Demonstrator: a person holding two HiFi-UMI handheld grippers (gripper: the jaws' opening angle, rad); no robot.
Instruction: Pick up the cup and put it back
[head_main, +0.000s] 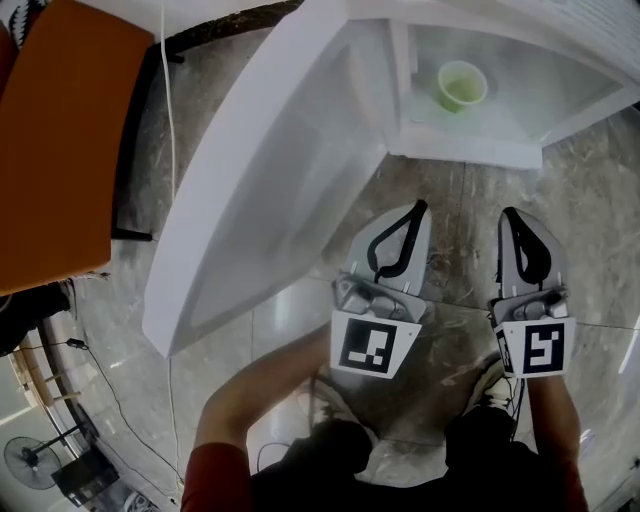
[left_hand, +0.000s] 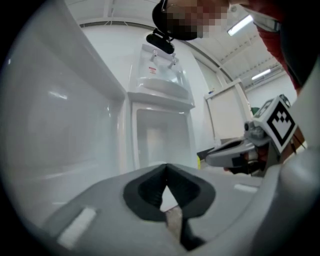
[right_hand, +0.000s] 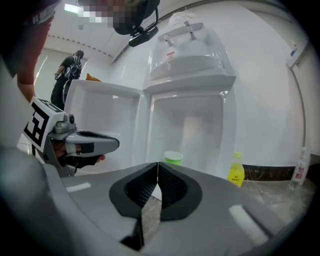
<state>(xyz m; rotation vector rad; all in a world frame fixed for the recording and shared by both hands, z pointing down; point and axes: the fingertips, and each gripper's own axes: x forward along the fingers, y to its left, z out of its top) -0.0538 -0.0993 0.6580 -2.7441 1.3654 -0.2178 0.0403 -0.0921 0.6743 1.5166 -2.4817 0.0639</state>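
A light green cup (head_main: 462, 85) stands upright on the floor of an open white cabinet (head_main: 470, 150); in the right gripper view the cup (right_hand: 173, 158) shows just above my jaw tips, some way ahead. My left gripper (head_main: 417, 207) and right gripper (head_main: 508, 214) hover side by side over the stone floor in front of the cabinet, short of its sill and apart from the cup. Both are shut with nothing between the jaws, which meet tip to tip in the left gripper (left_hand: 166, 168) and right gripper (right_hand: 158, 165) views.
The cabinet's white door (head_main: 250, 190) swings out to the left, close beside my left gripper. A yellow bottle (right_hand: 235, 170) and a clear bottle (right_hand: 300, 167) stand by the wall at the right. An orange table (head_main: 60, 140) and a fan (head_main: 30, 462) are at the far left.
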